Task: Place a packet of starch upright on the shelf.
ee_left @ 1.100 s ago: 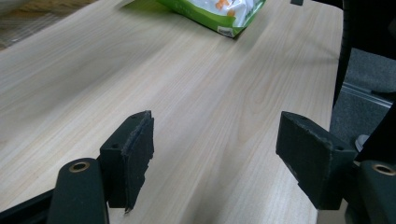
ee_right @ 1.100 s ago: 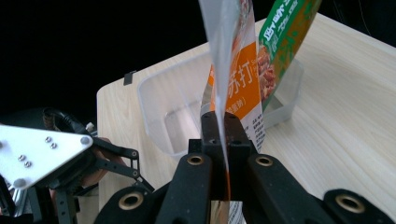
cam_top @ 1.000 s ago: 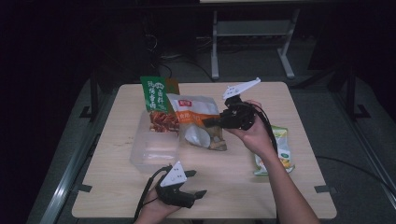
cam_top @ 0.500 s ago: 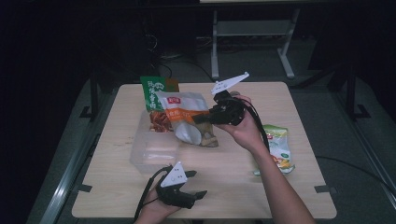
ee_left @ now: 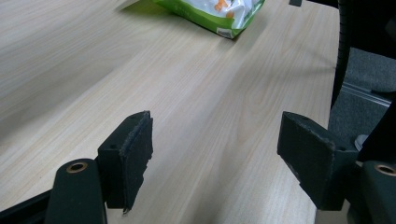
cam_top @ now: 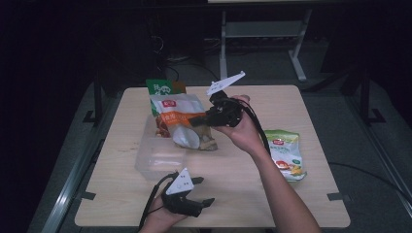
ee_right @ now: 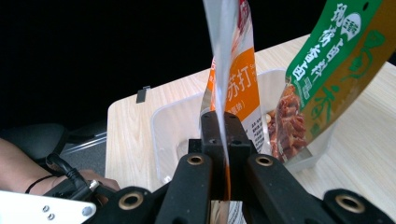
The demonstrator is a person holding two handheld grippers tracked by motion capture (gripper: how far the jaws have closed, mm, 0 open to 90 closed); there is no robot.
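My right gripper [cam_top: 197, 121] has its jaws clamped on the edge of the orange-and-white snack bag [cam_top: 177, 121], which hangs over the clear plastic bin [cam_top: 158, 162] at about ten o'clock from the table's [cam_top: 301, 194] centre. In the right gripper view the bag [ee_right: 233, 79] runs edge-on up from between the jaws, a thin, glossy film that bends easily.

I judge the step to be lowering this bag into the bin. To do it well I would keep the grip firm, since slick film can slide out of flat pads, bring the bag's bottom corner down inside the bin's near wall [ee_right: 163, 135], and only part the jaws once the bag's weight rests on the floor of the bin. The bag is soft and puffy, so it will slump rather than stand.

The green pouch [cam_top: 163, 90] at twelve o'clock of the bin leans in or against it; I cannot quite tell which. It shows reddish pieces through a window [ee_right: 289, 121].

My left gripper [cam_top: 201, 204] rests at six o'clock on the pale wood-grain tabletop, jaws wide apart with nothing between the rough black pads [ee_left: 135, 154]. A green-and-white packet [cam_top: 286, 155] lies flat at three o'clock, well apart.
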